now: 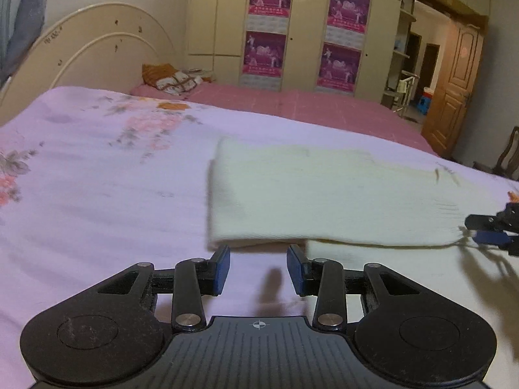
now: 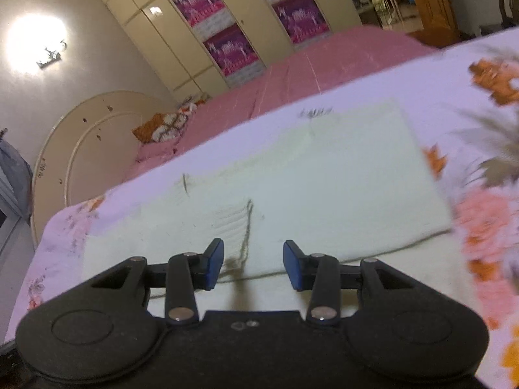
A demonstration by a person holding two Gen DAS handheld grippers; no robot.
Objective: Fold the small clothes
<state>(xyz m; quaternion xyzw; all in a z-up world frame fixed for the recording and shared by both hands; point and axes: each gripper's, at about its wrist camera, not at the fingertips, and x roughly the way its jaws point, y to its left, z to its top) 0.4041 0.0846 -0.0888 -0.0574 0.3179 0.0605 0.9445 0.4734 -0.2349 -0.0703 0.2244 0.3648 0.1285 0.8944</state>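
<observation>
Close to each camera, both grippers have their blue pads apart and hold nothing. Just past the left gripper (image 1: 258,270), at 12 to 2 o'clock, a pale cloth (image 1: 324,197) lies folded flat on the flowery sheet (image 1: 97,178). The right gripper (image 2: 253,264) hangs over the near edge of that cloth (image 2: 292,188), and in the left view it (image 1: 486,230) shows at 3 o'clock by the cloth's end. Farther back is a pink bed (image 1: 308,107), then cupboards with purple posters (image 1: 269,26).
</observation>
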